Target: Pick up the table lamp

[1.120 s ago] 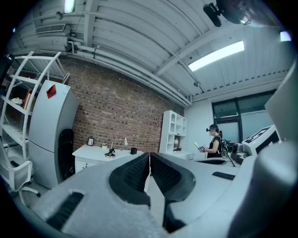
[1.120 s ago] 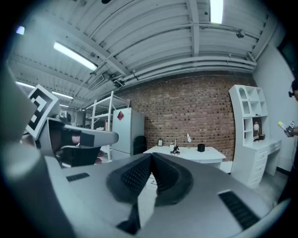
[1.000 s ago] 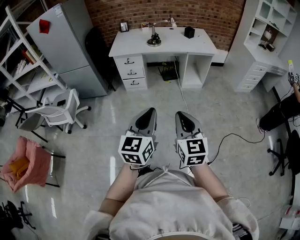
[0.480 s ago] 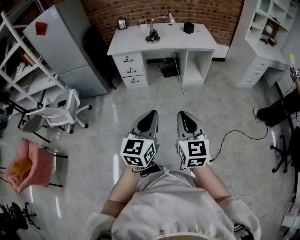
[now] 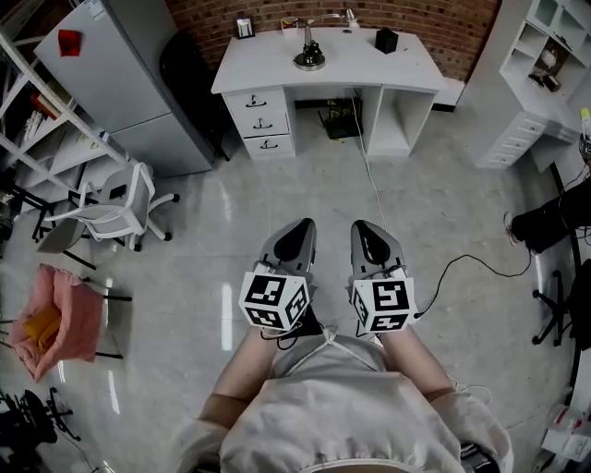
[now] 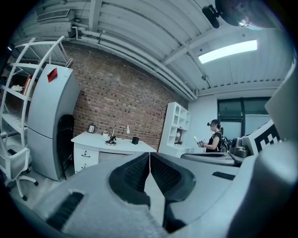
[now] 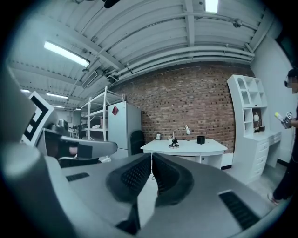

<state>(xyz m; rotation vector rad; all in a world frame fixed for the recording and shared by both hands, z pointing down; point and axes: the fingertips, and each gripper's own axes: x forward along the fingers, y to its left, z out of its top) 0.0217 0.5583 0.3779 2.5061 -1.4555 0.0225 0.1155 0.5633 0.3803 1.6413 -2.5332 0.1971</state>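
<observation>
Far end of the room: the table lamp point(image 5: 309, 59) stands on the white desk point(image 5: 369, 72) against the brick wall, left of centre on the top, with a round shiny base, a short dark upright stem, and a thin arm running right to a small pale head. A little framed picture point(image 5: 245, 28) sits to its left and a black box point(image 5: 386, 40) to its right, both clear of it. From the left gripper view the lamp point(image 6: 111, 139) is small and distant, and the right gripper view shows it point(image 7: 173, 142) just as far off. The person stands on the open tile floor with both forearms held out in front, side by side, and the two marker cubes face up at the camera. The left gripper point(image 5: 298, 227) points roughly level toward the desk, with its ribbed pads pressed tip to tip and nothing between them. The right gripper point(image 5: 363, 227) sits parallel just beside it, aimed the same way, with its jaws likewise clenched together and empty. Both are well apart from the lamp.
</observation>
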